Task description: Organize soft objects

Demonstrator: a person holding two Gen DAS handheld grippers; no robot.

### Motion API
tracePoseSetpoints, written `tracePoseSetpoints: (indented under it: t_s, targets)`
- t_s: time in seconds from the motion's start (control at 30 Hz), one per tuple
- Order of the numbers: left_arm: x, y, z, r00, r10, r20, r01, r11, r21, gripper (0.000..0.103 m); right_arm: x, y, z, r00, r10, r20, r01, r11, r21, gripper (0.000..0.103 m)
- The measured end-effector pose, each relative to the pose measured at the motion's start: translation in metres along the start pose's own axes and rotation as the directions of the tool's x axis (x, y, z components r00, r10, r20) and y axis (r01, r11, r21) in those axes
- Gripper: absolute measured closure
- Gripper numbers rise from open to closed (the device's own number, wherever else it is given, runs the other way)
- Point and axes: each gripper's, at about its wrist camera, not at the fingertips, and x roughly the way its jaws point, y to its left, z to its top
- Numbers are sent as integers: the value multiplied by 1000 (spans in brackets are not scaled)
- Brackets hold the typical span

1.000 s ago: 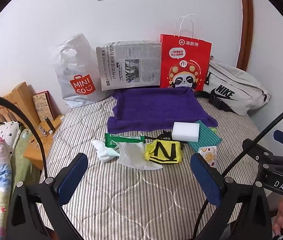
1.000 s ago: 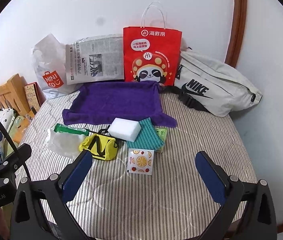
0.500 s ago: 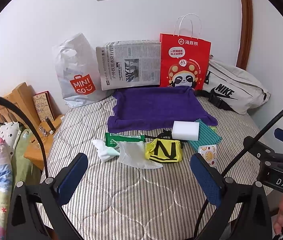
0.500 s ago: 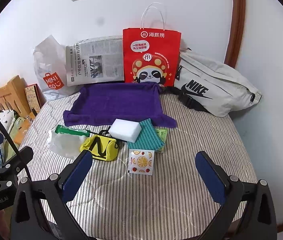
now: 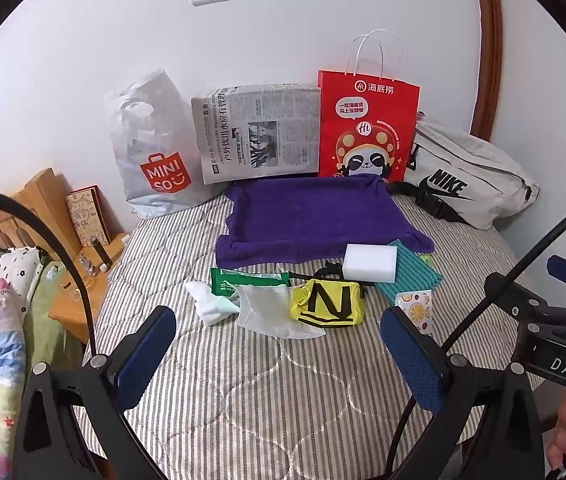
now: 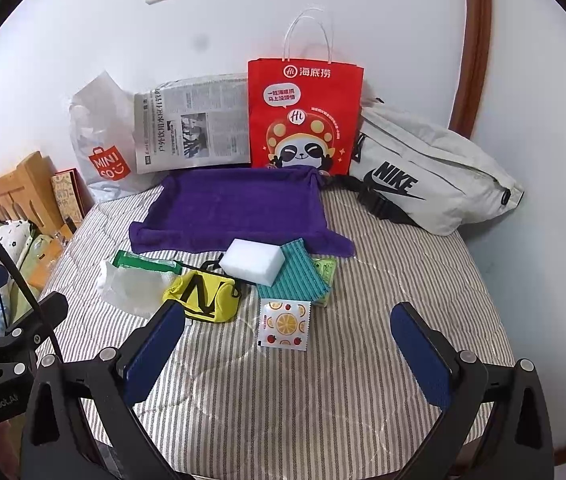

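Both grippers, the left gripper [image 5: 279,354] and right gripper [image 6: 289,350], are held apart and empty above the bed [image 6: 323,400], where sponge [image 6: 252,261], pouch [image 6: 203,296] and cloths lie before the purple towel [image 6: 239,208]; a first pick is judged pending.

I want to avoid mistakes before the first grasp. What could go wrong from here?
The white sponge rests partly on the teal cloth, so pulling the cloth first would likely drag the sponge. The yellow pouch overlaps the thin white sheet; the open left gripper might pinch both. The open right gripper may catch the bedcover under the flat fruit packet.
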Motion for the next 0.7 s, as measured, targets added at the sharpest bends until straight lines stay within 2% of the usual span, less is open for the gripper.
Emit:
tracePoseSetpoints:
  t_s: [0.47, 0.7]
  targets:
    - [-4, 1, 2, 1000, 3, 8, -3, 1000, 1, 0, -5, 2, 0, 1000, 5, 8, -5, 1000, -3, 2]
    - [6, 9, 6, 1000, 3, 15, -3, 1000, -2, 0, 7, 2, 3, 1000, 28, -1, -28, 1000, -10, 2]
